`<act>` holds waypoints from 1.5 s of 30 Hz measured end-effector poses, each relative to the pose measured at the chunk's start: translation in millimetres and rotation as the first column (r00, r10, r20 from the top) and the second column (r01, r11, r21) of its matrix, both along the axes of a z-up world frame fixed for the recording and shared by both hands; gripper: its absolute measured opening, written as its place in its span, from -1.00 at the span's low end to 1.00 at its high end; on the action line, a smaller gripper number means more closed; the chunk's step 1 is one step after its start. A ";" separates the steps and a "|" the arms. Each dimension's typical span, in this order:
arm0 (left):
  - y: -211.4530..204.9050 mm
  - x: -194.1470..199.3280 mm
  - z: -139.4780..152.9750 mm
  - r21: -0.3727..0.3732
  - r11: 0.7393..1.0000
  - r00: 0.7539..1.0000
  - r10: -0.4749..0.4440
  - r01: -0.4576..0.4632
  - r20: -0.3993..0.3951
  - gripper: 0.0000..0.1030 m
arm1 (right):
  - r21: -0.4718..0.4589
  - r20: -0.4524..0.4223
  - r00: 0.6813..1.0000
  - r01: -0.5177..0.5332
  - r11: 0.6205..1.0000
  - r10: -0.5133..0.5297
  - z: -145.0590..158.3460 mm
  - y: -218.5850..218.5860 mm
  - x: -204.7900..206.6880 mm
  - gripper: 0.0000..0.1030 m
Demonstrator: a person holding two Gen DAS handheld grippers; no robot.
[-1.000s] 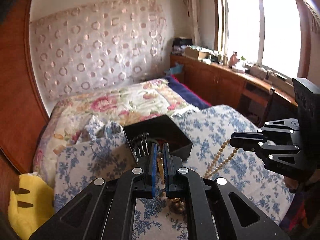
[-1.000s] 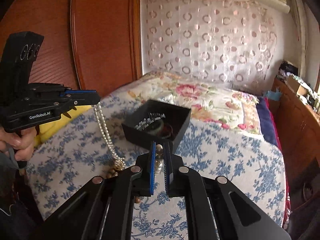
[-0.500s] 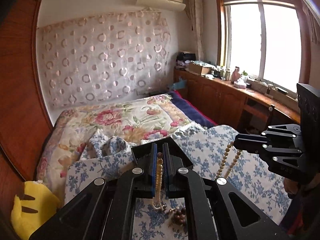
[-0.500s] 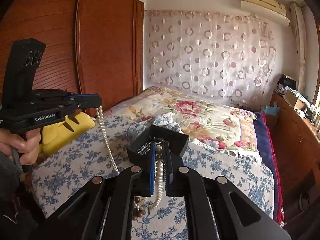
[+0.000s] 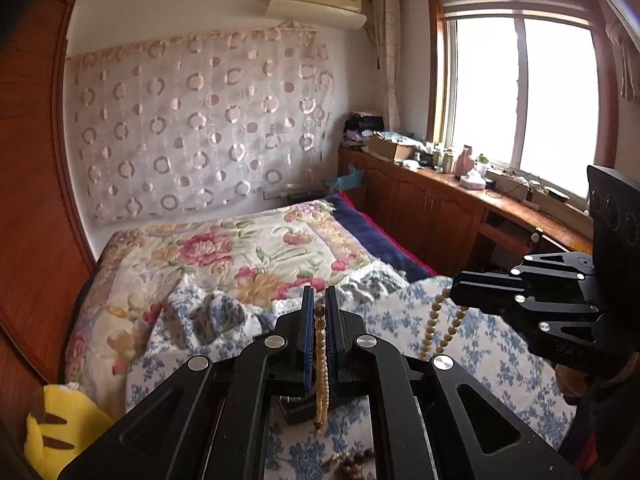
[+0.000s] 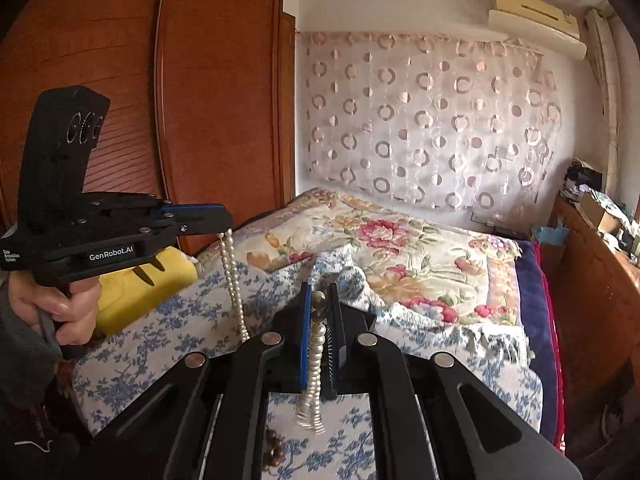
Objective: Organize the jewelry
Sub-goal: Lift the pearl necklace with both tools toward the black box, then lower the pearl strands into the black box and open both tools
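**Inspector A:** Pearl-white beads: one pearl necklace (image 6: 314,364) is held by both tools. The right gripper (image 6: 319,300) has its jaws pressed together on a strand that hangs below them in a doubled loop. The left gripper (image 6: 224,224), held in a hand (image 6: 68,304), pinches the other end, which drops straight down from its tip.

**Inspector B:** Agreed. In the left wrist view the same strand (image 5: 321,364) runs down between the left gripper's (image 5: 319,304) closed jaws, and the right gripper (image 5: 460,292) to the side trails beads below its tip. What is hard to make out?

**Inspector A:** The lower run of the necklace passes behind the tool bodies, so where the two ends join cannot be told. A dark box (image 5: 298,408) shows only as a corner beneath the left jaws; its contents are hidden.

**Inspector B:** Brown wooden beads (image 6: 274,450) lie on the blue floral cloth (image 6: 168,332) under the right jaws, partly cut off by the tool.

**Inspector A:** Room for moving: open cloth ahead of both jaws, then the flowered quilt (image 6: 400,248). A wooden wardrobe (image 6: 220,100) stands beyond the left gripper, a yellow cushion (image 6: 132,292) just beneath it.
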State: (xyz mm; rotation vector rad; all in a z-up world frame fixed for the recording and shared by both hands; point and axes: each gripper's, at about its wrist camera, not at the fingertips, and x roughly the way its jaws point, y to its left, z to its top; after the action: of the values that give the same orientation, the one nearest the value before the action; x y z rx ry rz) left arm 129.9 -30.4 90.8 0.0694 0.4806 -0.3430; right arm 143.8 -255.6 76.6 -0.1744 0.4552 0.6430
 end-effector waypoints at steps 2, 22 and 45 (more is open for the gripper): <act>-0.3 6.2 7.8 -0.001 1.000 1.000 0.001 -0.001 0.006 -0.91 | 0.003 0.009 1.000 -0.006 1.000 0.006 6.8 0.3 5.7 -0.84; -0.2 63.5 -1.3 0.005 1.000 0.998 0.028 -0.028 -0.064 -0.91 | 0.029 0.062 0.998 -0.032 0.999 0.030 47.3 9.6 62.8 -0.84; 10.8 75.7 -98.8 -0.007 0.999 0.964 0.043 -0.046 -0.264 -0.90 | -0.039 -0.107 0.994 -0.007 0.999 0.002 -26.0 39.7 133.6 -0.84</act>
State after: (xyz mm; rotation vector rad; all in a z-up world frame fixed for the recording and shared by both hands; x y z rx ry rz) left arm 205.5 -19.6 -8.0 -0.0003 0.7431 -0.3128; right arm 277.4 -215.8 50.7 -0.1790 0.5715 0.6501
